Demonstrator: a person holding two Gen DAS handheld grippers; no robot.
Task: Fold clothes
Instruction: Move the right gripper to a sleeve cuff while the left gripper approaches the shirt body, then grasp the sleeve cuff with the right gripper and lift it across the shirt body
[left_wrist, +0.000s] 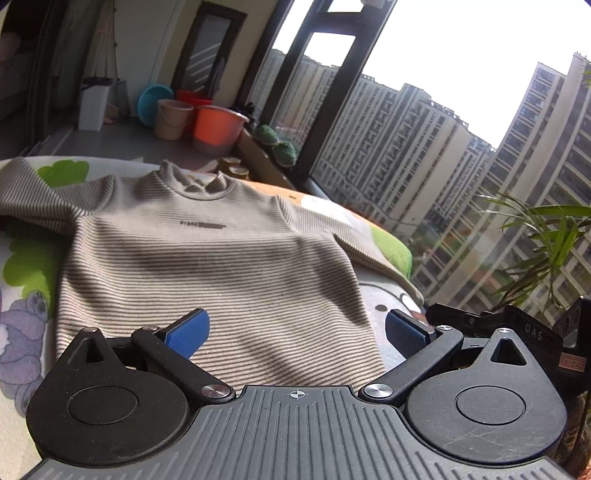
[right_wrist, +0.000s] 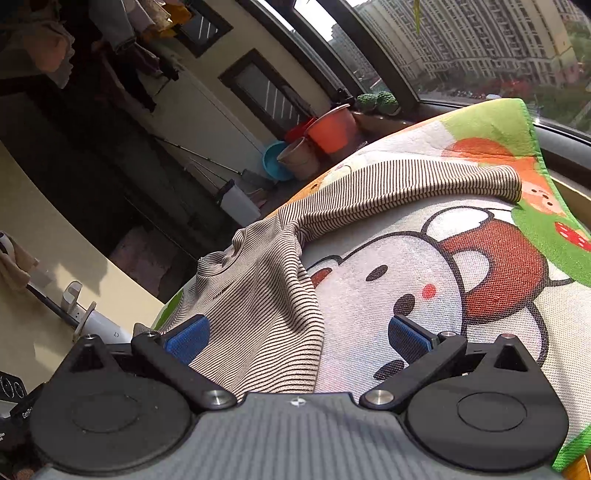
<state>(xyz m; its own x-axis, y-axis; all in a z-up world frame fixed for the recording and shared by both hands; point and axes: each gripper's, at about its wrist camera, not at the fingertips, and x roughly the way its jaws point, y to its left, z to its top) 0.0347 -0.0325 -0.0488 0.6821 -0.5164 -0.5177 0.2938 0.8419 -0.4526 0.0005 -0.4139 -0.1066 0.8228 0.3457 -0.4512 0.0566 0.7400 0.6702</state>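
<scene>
A brown-and-cream striped long-sleeve shirt (left_wrist: 207, 258) lies face up on a cartoon-print cloth (left_wrist: 22, 266), collar at the far end. My left gripper (left_wrist: 295, 332) hovers open over the shirt's bottom hem, blue pads wide apart with nothing between them. In the right wrist view the same shirt (right_wrist: 258, 295) shows from its right side, one sleeve (right_wrist: 406, 184) stretched out across the cartoon-print cloth (right_wrist: 424, 266). My right gripper (right_wrist: 297, 334) is open above the shirt's lower right edge, holding nothing. The other gripper's black body (left_wrist: 517, 332) shows at the right of the left wrist view.
Orange, beige and blue buckets (left_wrist: 218, 127) stand on the floor beyond the table, beside a white bin (left_wrist: 94, 103). A large window (left_wrist: 443, 147) runs along the right, with a green plant (left_wrist: 546, 236) near it. The cloth's green edge (right_wrist: 535, 147) marks the table's far side.
</scene>
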